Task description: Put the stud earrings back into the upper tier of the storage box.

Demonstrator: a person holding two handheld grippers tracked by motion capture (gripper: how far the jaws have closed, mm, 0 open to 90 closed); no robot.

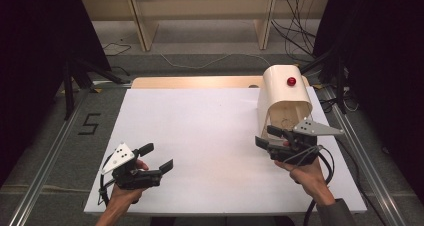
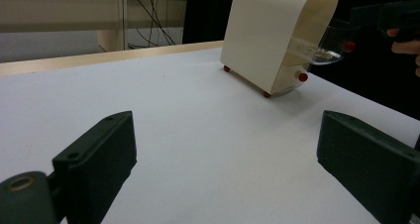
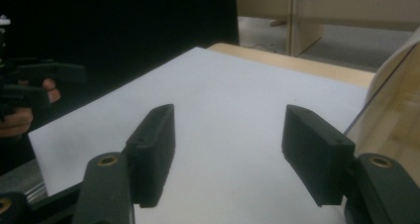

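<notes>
A cream arched box (image 1: 282, 93) with a red knob (image 1: 290, 81) on top stands at the back right of the white board (image 1: 200, 131). Its clear front flap (image 2: 319, 48) is swung up and outward, and the inside looks bare wood. My right gripper (image 1: 264, 136) hovers just in front of that opening, a little to its left; its jaws are open with nothing between them (image 3: 228, 130). The box wall (image 3: 396, 110) runs along the right edge of the right gripper view. Near the board's front left, my left gripper (image 1: 160, 156) is open and holds nothing (image 2: 228, 135).
A wooden tabletop strip (image 1: 195, 82) shows behind the board. Shelf legs (image 1: 142, 26) and loose cables (image 1: 295, 33) lie beyond it. Metal rails (image 1: 47, 156) run along both sides, with a "5" marked on the floor (image 1: 89, 123) at the left.
</notes>
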